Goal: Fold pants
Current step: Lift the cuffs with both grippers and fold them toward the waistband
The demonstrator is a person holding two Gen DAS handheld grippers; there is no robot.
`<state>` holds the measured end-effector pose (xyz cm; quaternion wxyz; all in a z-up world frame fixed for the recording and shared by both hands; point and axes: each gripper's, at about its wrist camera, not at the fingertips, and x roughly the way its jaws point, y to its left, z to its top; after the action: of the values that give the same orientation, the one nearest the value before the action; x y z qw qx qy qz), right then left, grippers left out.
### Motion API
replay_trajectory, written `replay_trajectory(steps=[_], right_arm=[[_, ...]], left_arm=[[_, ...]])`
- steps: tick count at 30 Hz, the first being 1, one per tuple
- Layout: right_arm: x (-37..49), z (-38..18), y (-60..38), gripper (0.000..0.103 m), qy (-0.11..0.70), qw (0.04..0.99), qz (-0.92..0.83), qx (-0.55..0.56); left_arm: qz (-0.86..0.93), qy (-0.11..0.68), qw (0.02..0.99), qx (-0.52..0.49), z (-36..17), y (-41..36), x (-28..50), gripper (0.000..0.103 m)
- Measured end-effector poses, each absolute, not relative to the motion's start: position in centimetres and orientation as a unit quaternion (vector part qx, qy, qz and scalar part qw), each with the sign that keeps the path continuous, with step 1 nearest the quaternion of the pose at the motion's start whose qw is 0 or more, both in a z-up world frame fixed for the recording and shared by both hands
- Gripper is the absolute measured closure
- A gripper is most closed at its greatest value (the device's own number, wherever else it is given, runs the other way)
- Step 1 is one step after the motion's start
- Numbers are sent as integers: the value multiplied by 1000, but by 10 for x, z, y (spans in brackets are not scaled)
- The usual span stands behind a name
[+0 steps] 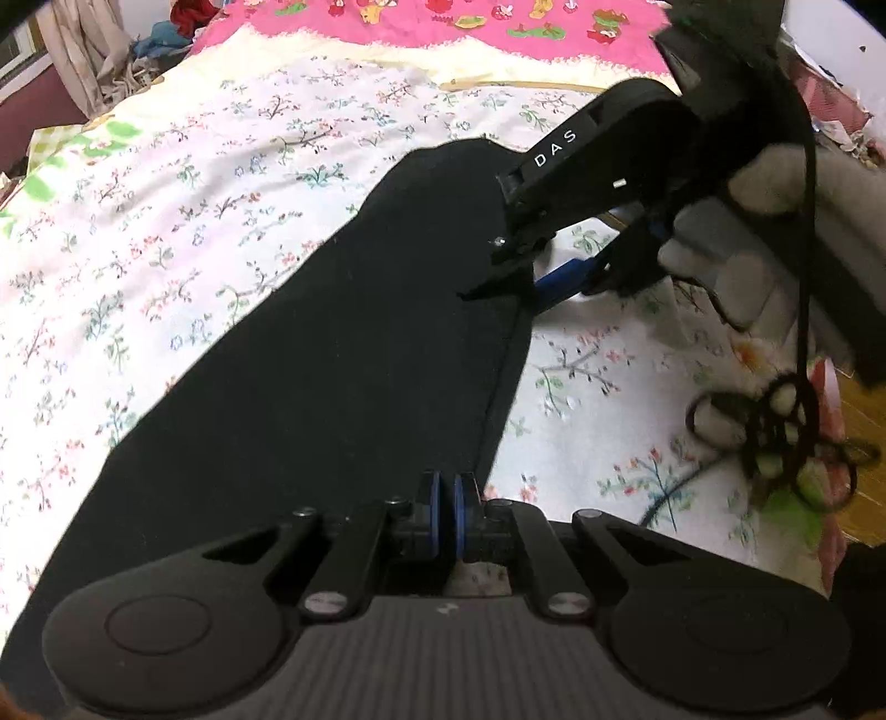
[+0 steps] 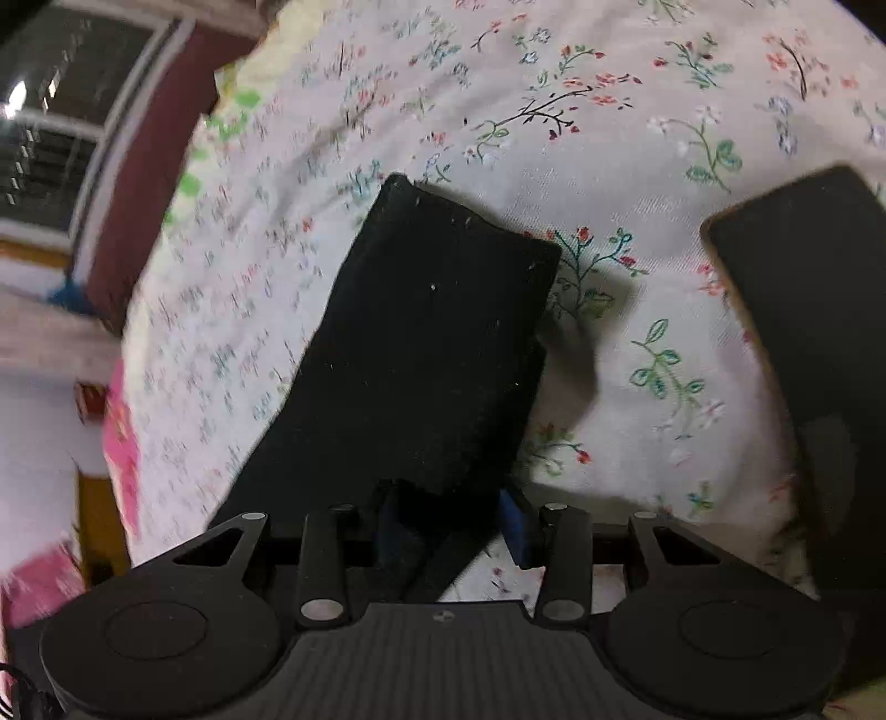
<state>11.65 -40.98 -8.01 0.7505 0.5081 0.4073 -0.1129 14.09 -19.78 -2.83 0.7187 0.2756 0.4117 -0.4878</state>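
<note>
Black pants (image 1: 332, 360) lie lengthwise on a floral bedsheet (image 1: 166, 249). At the bottom of the left wrist view, my left gripper (image 1: 446, 515) has its blue pads nearly together, shut on the near edge of the pants. My right gripper (image 1: 515, 288), held by a gloved hand (image 1: 714, 255), hovers at the far right edge of the pants. In the right wrist view, the pants' folded end (image 2: 432, 332) rests on the sheet (image 2: 609, 166). My right gripper (image 2: 451, 529) is open, and the black fabric passes loosely between its blue pads (image 2: 515, 534).
A pink cartoon-print blanket (image 1: 443, 22) covers the bed's far end, with piled clothes (image 1: 166, 33) beyond the left corner. Black cables (image 1: 786, 437) dangle at the right by the wooden floor (image 1: 864, 443). A window (image 2: 55, 111) and a dark blurred shape (image 2: 808, 332) flank the right wrist view.
</note>
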Motion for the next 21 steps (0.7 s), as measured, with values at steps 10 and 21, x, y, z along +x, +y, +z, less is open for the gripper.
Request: replay_trajectory(steps=[10,21], right_arm=[[97,-27,-428,70,187,824,-101,525],[70,-42,-426,70,288,789,-117,529]], left_arm=[[-500,405,707,295,-26,-212,141,87],[-507,392,706,301,-22,-230,145,87]])
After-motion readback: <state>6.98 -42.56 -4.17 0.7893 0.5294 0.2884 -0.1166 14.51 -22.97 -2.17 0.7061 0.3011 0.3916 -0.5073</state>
